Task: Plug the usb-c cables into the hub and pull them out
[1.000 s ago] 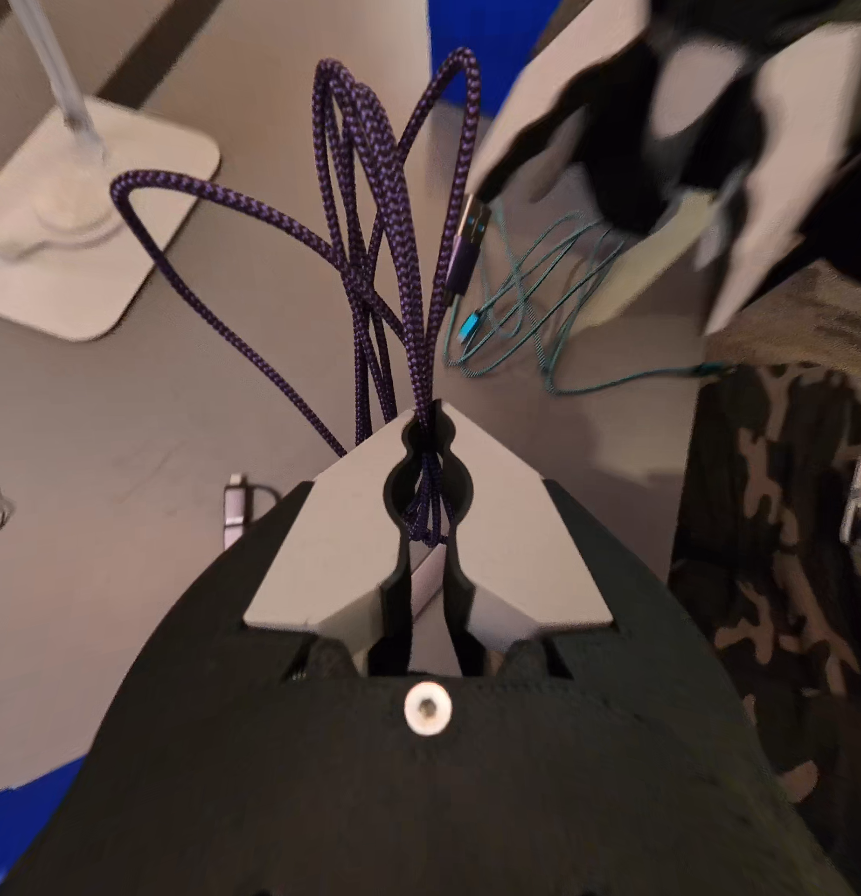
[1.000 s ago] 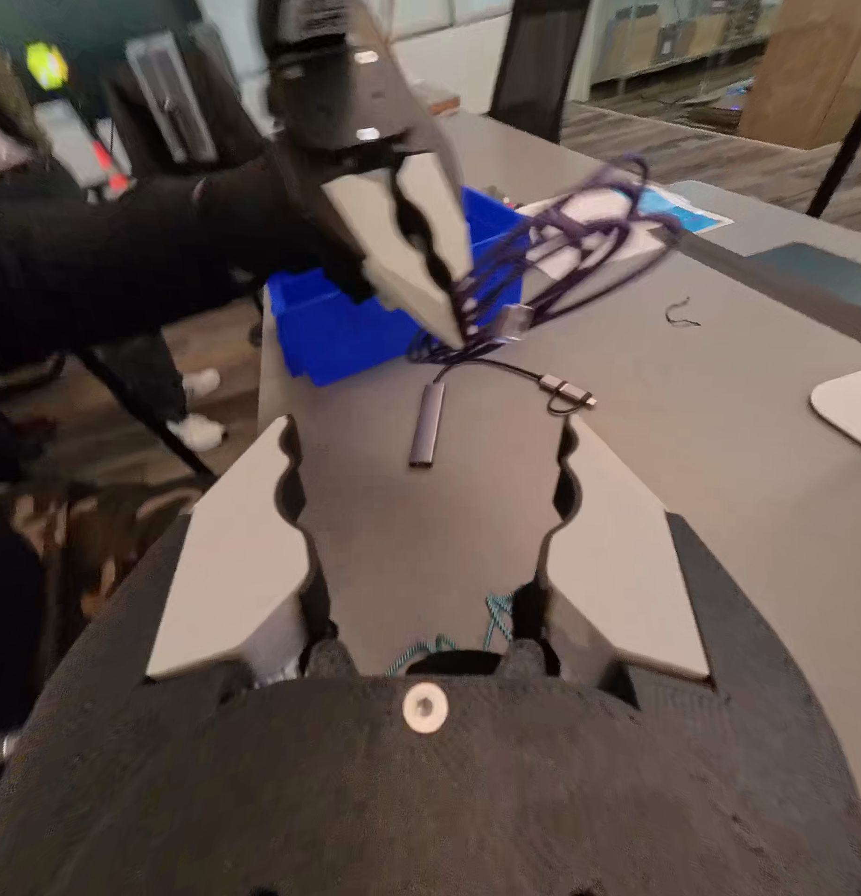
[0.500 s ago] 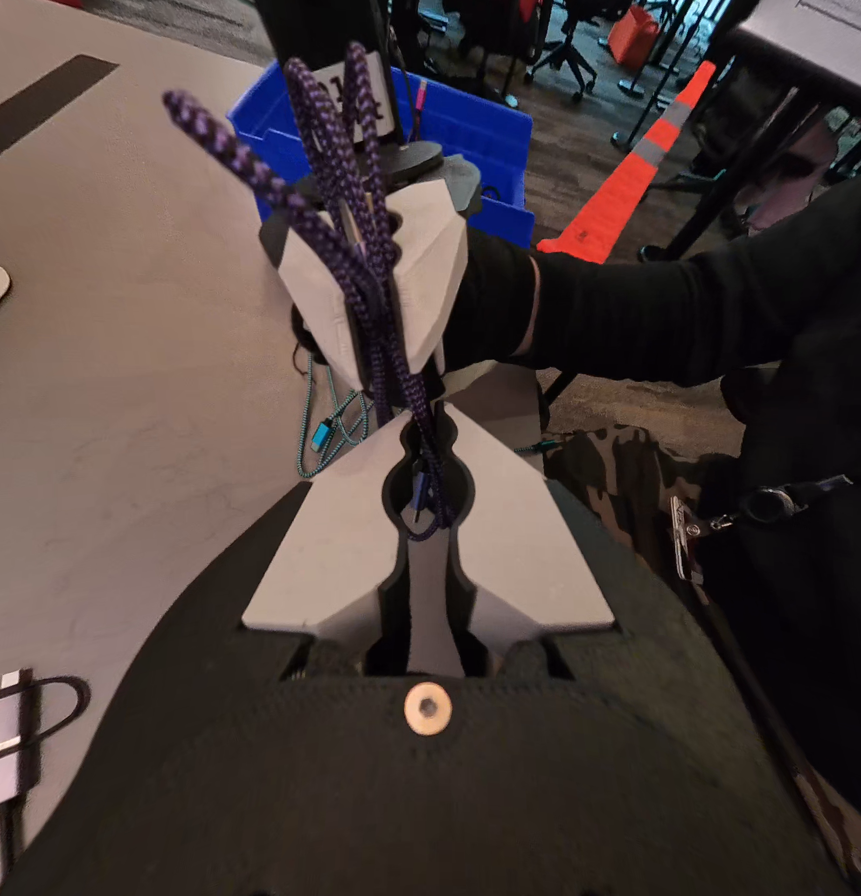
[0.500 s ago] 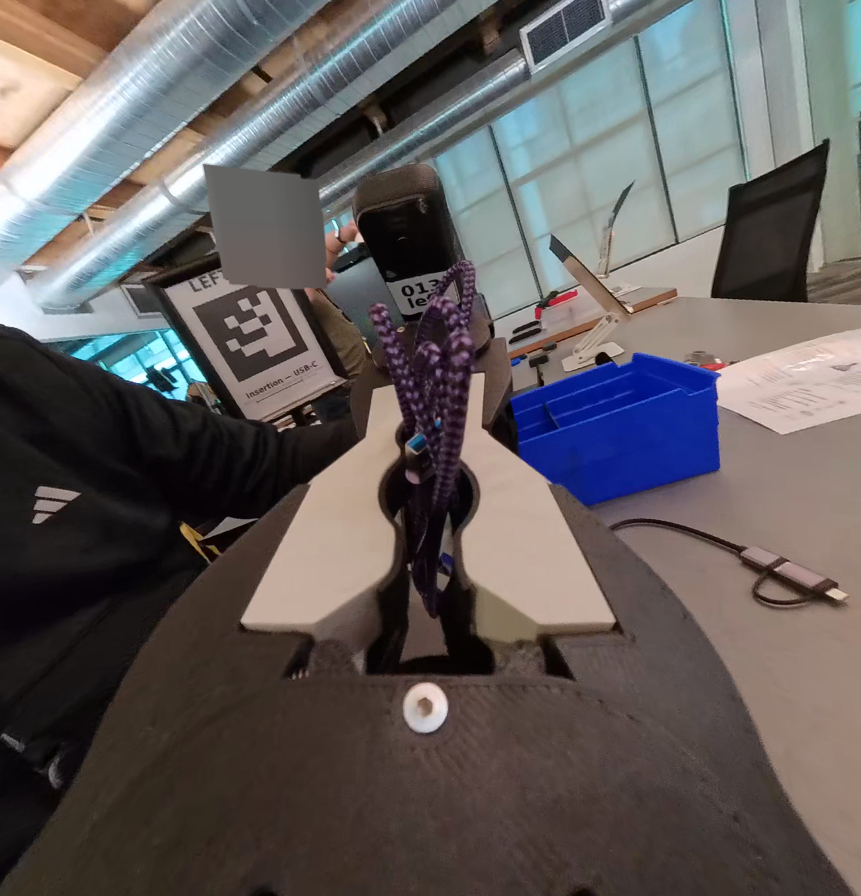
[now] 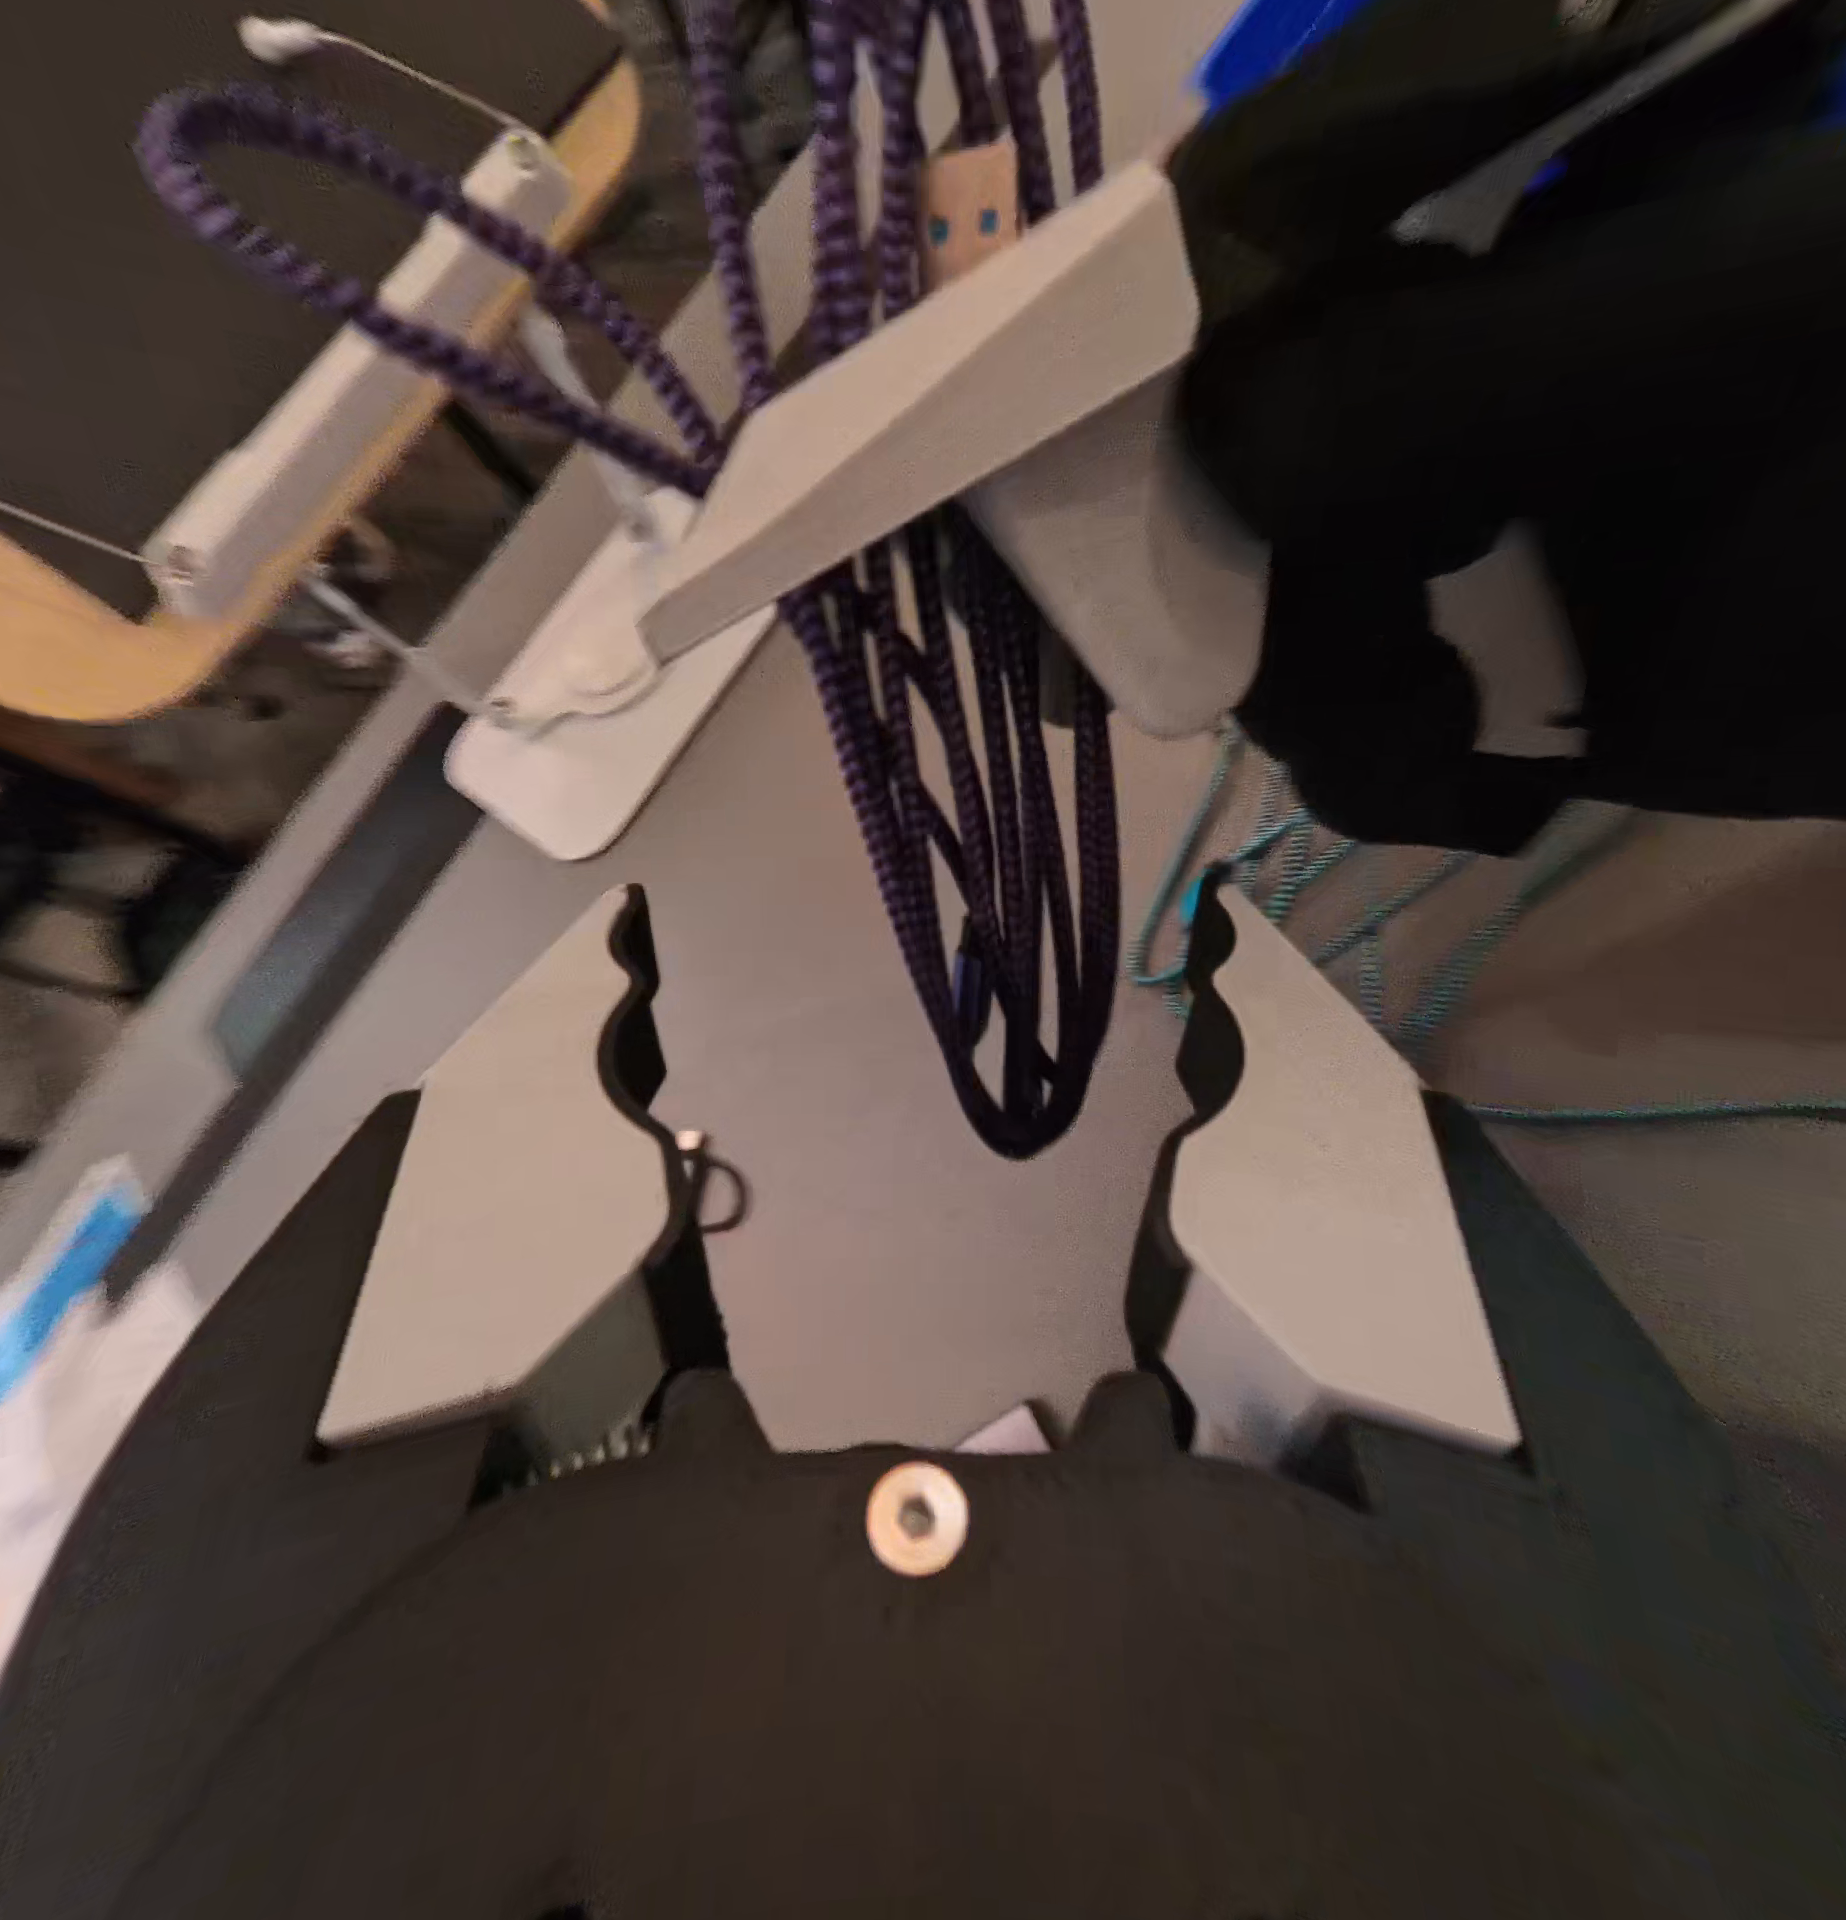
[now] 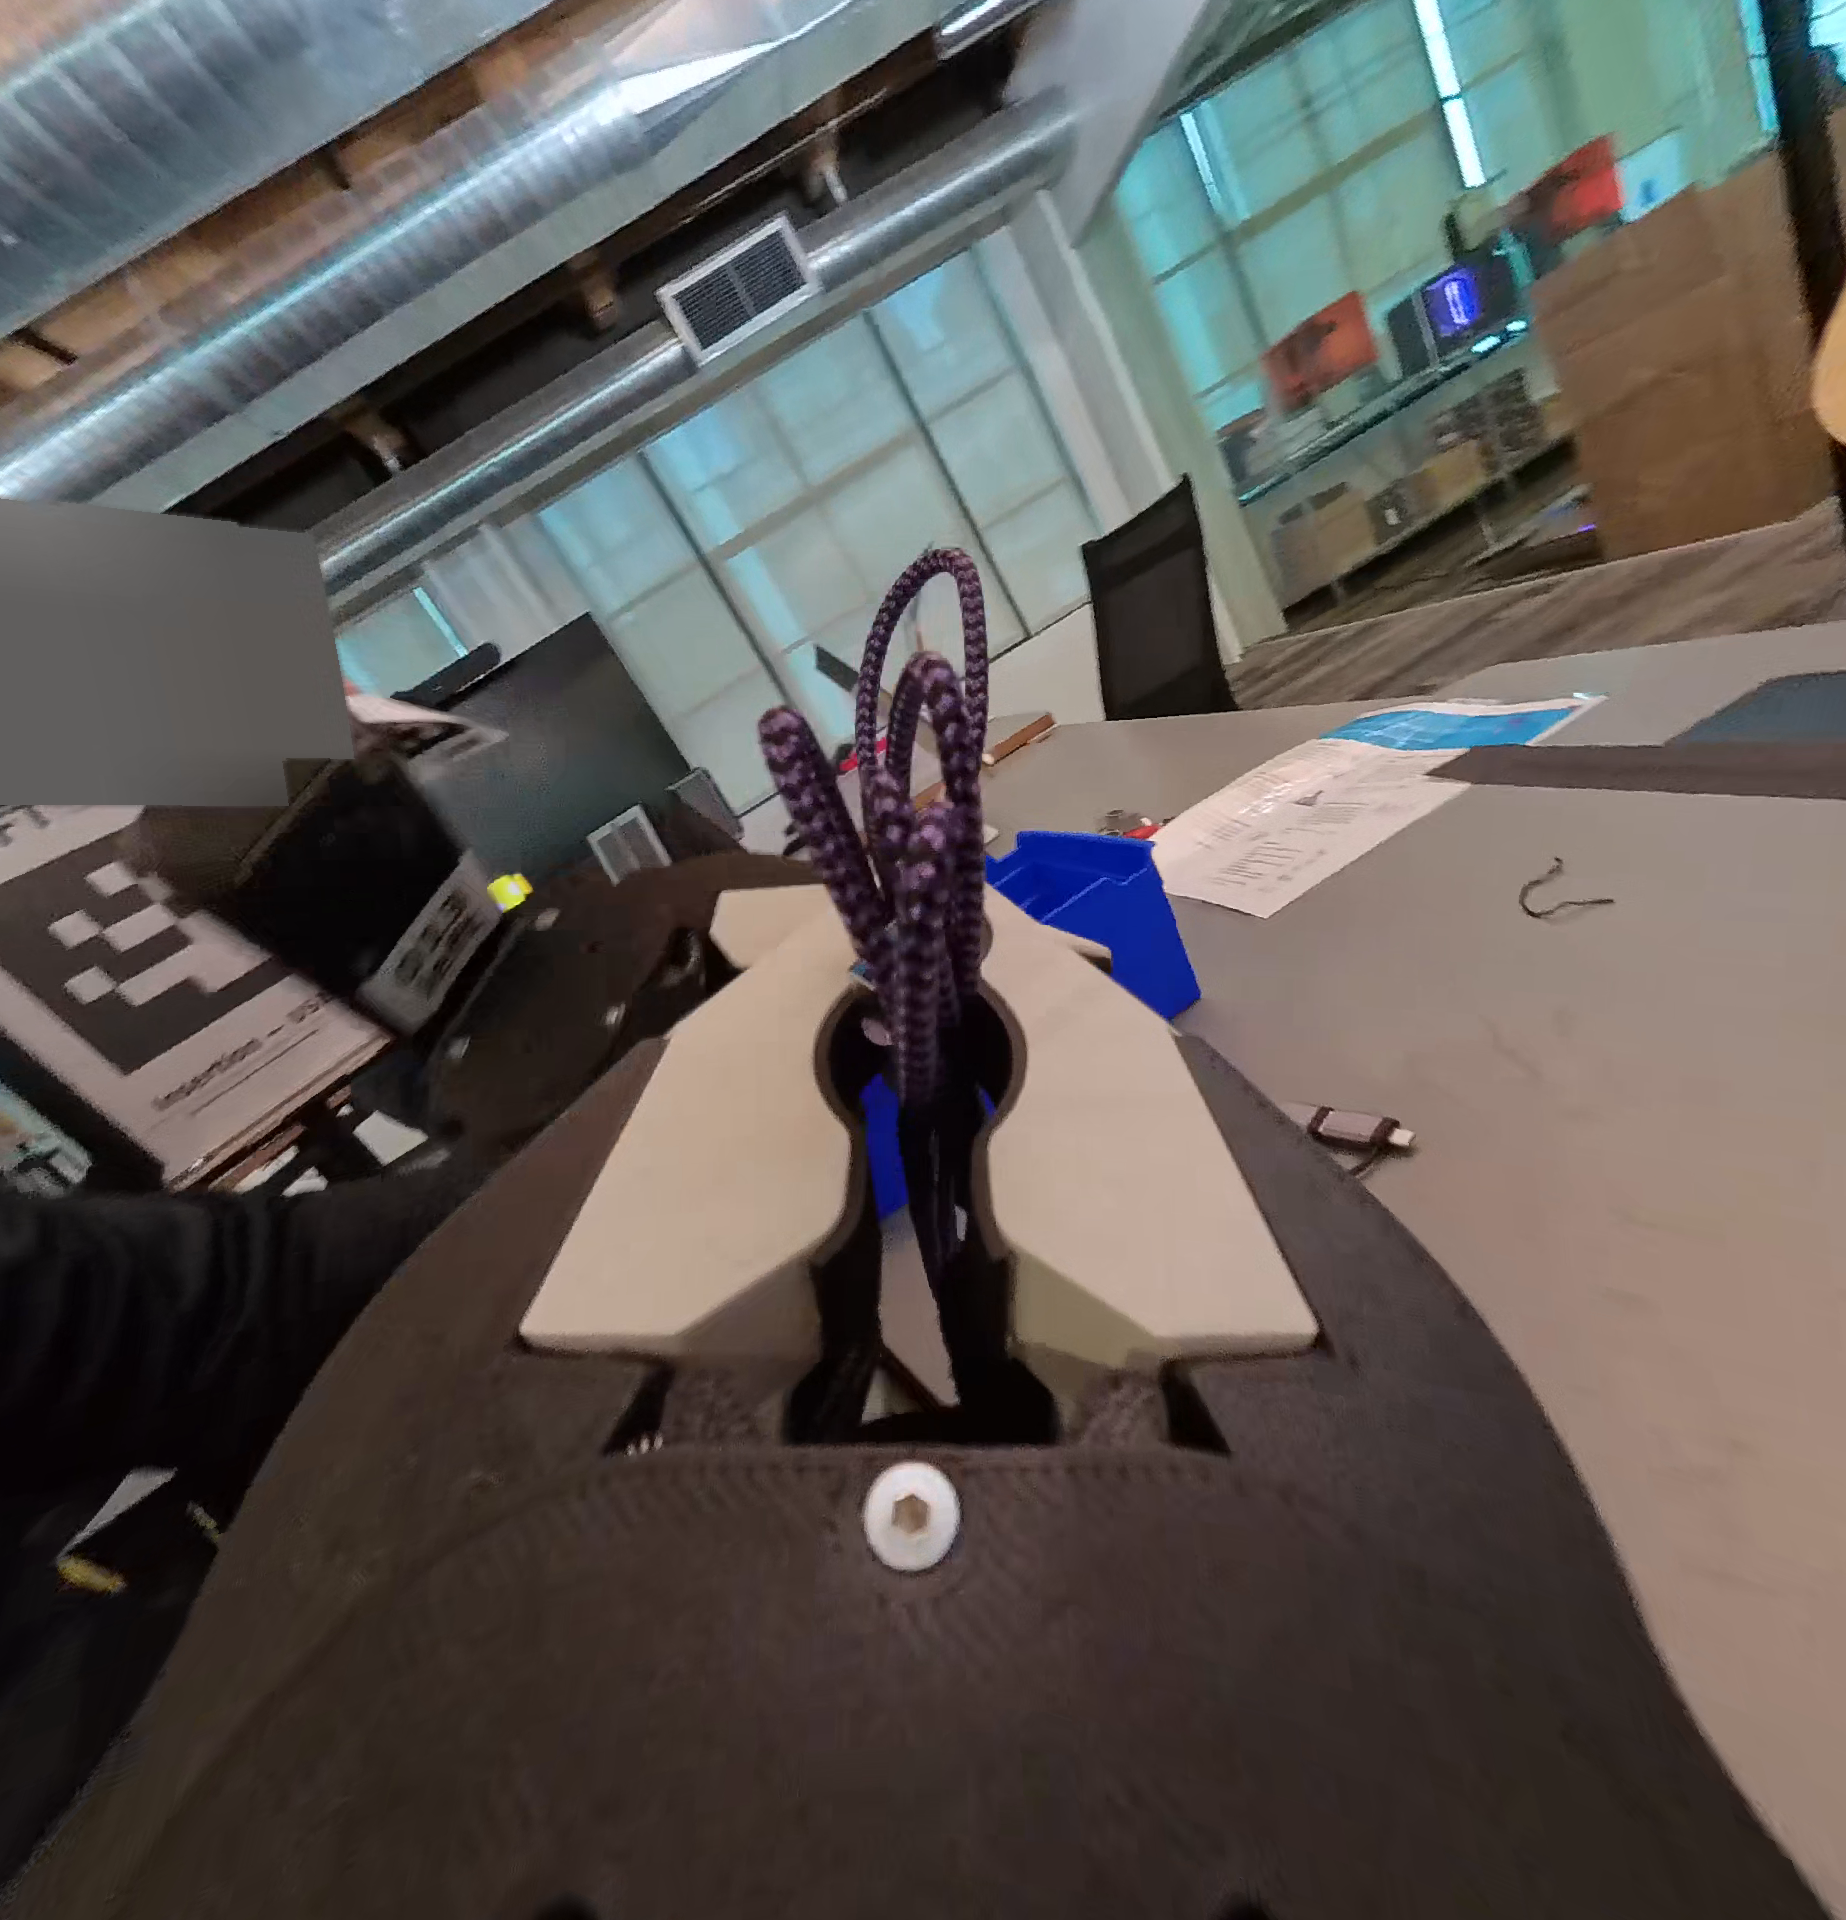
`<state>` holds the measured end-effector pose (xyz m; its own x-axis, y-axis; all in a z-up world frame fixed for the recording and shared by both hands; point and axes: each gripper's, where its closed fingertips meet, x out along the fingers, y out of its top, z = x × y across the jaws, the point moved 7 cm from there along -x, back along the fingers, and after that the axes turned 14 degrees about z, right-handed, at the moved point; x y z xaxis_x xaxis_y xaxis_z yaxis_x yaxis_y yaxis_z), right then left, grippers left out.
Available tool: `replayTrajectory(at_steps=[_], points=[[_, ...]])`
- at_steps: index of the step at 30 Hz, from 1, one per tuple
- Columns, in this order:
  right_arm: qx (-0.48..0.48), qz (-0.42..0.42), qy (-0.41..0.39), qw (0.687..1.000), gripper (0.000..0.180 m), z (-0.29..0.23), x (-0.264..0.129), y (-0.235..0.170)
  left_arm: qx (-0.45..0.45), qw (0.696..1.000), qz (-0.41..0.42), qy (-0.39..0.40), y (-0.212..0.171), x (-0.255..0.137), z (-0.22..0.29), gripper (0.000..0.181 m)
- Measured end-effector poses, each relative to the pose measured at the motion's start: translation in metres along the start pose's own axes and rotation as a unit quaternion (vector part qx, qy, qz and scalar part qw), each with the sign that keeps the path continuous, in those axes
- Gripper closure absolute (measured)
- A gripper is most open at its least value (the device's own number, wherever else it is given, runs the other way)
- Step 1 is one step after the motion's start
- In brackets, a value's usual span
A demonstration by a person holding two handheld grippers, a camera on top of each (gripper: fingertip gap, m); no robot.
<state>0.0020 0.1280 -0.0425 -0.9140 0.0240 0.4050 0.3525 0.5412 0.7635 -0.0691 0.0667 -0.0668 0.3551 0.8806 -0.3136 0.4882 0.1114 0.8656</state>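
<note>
Cables count two: one purple braided cable, bundled in loops, and one teal cable flat on the grey table. Left gripper has jaws wide apart, holding nothing. Right gripper, tilted upward, is clamped on the purple bundle.

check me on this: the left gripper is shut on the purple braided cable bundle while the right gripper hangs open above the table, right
Not quite: the sides are swapped. The right gripper is shut on the purple braided cable bundle, as the right wrist view shows. The left gripper is the one hanging open above the table, seen in the left wrist view, with the bundle dangling just ahead of it.
</note>
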Motion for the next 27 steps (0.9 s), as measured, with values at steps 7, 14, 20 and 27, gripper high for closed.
replayTrajectory(at_steps=[7,14,20,27], points=[[0.004,0.027,-0.05,0.998,0.173,-0.007,0.004,-0.003,0.154,0.978,-0.006,0.143,0.002,0.01,0.015,0.137],[0.015,0.023,-0.032,0.999,0.164,-0.011,0.009,-0.004,0.105,0.985,-0.001,0.138,0.002,0.009,0.005,0.181],[0.014,-0.013,0.036,0.999,0.103,-0.013,0.007,0.002,-0.1,0.99,0.096,-0.019,0.006,-0.006,-0.005,0.181],[0.037,-0.107,0.212,0.971,0.119,-0.032,0.003,-0.007,-0.192,0.925,0.162,-0.286,0.015,-0.027,0.014,0.18]])
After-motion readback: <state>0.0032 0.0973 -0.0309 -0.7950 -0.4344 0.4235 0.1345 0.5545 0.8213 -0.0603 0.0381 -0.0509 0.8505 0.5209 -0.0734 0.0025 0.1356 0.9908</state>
